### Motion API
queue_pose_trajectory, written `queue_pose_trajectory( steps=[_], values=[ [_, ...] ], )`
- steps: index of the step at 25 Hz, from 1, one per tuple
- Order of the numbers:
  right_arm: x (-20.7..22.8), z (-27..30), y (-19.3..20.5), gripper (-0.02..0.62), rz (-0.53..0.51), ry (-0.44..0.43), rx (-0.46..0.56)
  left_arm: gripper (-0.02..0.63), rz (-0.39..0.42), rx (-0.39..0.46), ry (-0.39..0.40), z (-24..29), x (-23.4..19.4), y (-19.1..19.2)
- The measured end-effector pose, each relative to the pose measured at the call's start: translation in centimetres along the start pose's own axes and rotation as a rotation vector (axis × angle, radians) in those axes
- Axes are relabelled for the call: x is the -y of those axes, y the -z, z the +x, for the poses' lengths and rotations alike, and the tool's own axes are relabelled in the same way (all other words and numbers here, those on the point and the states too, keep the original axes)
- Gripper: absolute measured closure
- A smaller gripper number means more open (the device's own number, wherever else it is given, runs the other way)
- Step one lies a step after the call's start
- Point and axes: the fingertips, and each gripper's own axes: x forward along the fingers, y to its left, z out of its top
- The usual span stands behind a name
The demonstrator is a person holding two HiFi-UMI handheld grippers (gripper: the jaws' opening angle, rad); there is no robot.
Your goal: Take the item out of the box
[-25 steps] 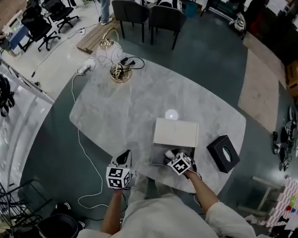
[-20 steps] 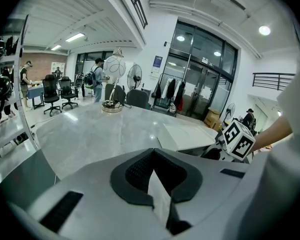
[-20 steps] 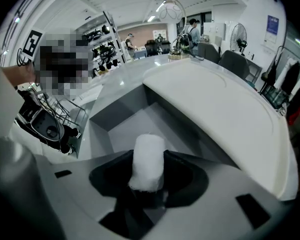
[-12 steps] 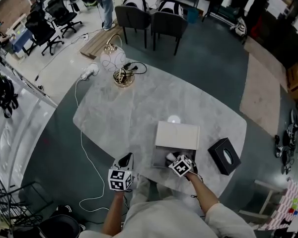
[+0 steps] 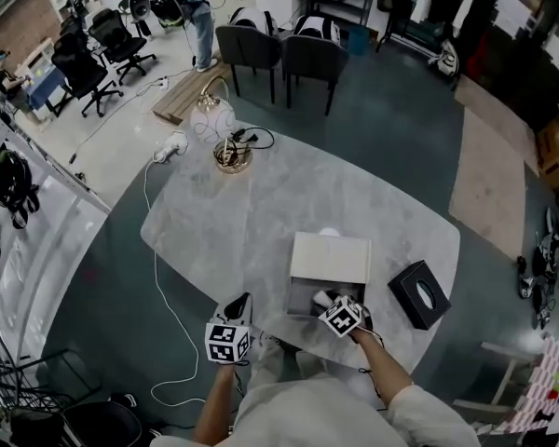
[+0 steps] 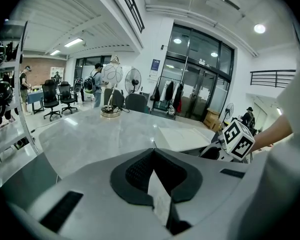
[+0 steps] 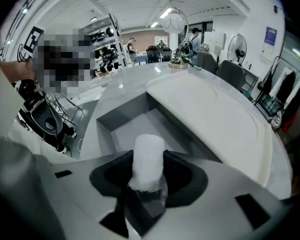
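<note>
The fuzzy cylindrical item [image 7: 147, 159] is white. The open rectangular box [image 5: 331, 259] is white, grey inside; the marbled table [image 5: 242, 212] is pale grey.

1. The right tongs [image 7: 147, 184] have their dark jaws closed on a white item [image 7: 148, 156], a soft, fuzzy roll standing upright between them.
2. Just beyond the item lies the open box [image 7: 121, 113], its grey inside showing.
3. The box's white lid [image 7: 205, 114] spreads flat to the right.
4. The pale desk [image 7: 121, 84] runs on to a lamp [image 7: 175, 26] and chairs [image 7: 231, 71].
</note>
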Motion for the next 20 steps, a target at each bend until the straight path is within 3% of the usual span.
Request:
queue_pose_trajectory(
  steps=[20],
  values=[
    [0.7, -6.4, -1.1, 0.416, 0.15, 0.109, 0.287, 0.592, 0.089, 0.028, 0.072, 1.8, 3.5, -2.9]
  ],
)
